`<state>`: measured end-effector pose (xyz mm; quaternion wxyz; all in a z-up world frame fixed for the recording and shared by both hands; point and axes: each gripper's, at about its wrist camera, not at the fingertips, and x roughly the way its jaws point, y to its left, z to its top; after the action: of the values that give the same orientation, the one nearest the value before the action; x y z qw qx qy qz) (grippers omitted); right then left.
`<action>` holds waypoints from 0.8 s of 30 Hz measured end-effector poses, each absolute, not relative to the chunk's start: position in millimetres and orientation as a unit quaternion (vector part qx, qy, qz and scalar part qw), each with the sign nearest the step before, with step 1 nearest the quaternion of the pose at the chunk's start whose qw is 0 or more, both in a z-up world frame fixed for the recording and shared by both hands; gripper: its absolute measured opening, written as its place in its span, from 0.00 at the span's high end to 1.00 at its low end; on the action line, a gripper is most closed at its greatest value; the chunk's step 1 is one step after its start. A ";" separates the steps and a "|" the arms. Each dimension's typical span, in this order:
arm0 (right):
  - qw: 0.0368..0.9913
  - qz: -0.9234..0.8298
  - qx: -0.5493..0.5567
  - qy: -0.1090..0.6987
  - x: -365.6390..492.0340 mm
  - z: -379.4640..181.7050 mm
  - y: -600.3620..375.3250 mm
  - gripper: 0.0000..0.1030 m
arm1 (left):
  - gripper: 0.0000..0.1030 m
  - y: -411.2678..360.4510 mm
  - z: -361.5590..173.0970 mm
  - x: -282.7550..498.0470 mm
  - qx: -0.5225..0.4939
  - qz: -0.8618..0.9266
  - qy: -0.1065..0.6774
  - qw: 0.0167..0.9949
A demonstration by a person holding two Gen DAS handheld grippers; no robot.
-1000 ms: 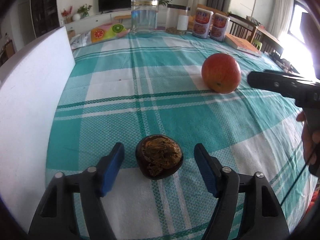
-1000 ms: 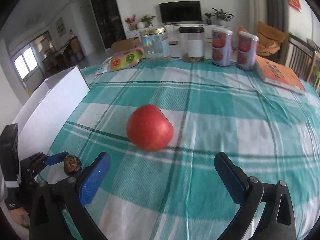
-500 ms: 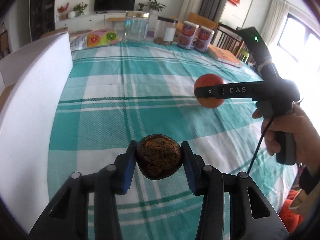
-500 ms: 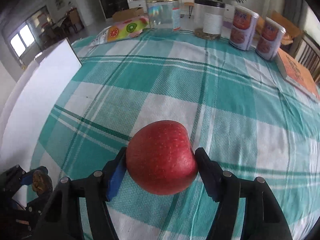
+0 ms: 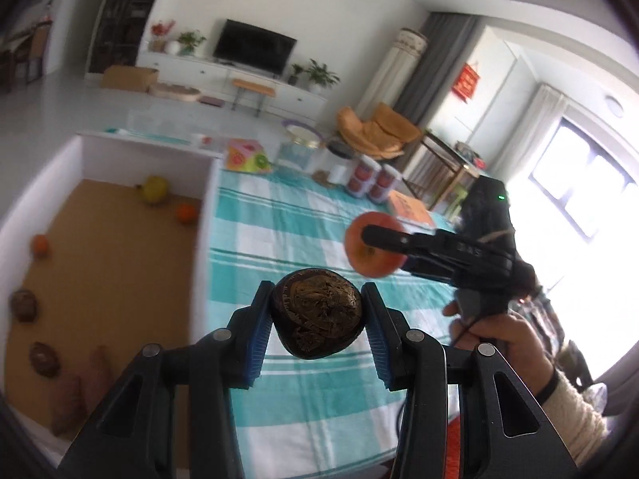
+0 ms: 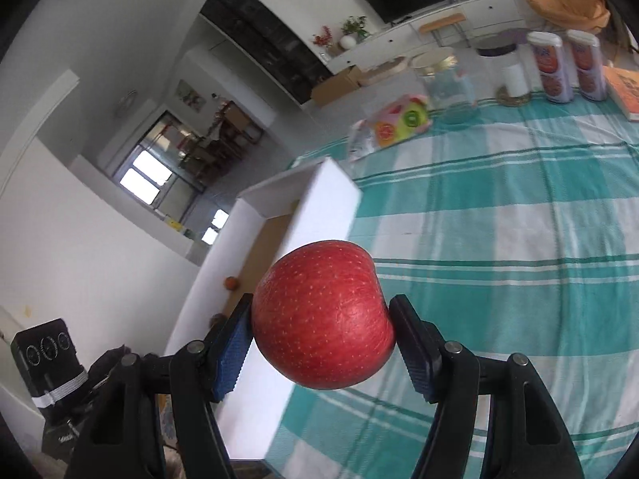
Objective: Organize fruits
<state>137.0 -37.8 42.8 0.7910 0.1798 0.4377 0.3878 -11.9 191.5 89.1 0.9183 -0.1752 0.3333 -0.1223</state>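
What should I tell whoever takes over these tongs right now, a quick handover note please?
Left tongs: shut on the dark brown fruit, held above the tablecloth.
Right tongs: shut on the red apple, also lifted.
White box sits beside the table; it already holds a yellow fruit, two orange fruits and some brown ones.
Done: both fruits picked up.
Left: carry both over the box and set them inside.
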 end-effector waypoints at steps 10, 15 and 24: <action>0.736 0.466 0.019 0.491 76.6 12.5 154.3 0.35 | 0.56 296.6 -0.8 -9.9 -0.144 0.103 0.419 0.890; 0.749 0.433 -0.072 0.496 66.8 -6.7 196.1 0.33 | 0.50 305.1 -17.4 -10.4 -0.143 0.138 0.432 0.880; 0.822 0.394 -0.041 0.410 68.2 52.1 152.9 0.10 | 0.21 290.7 15.5 -24.4 -0.099 0.185 0.361 0.909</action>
<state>68.2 152.9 52.1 0.8217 -0.0407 0.4096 0.3942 -24.4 290.7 15.5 0.9086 -0.0988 0.3611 0.1853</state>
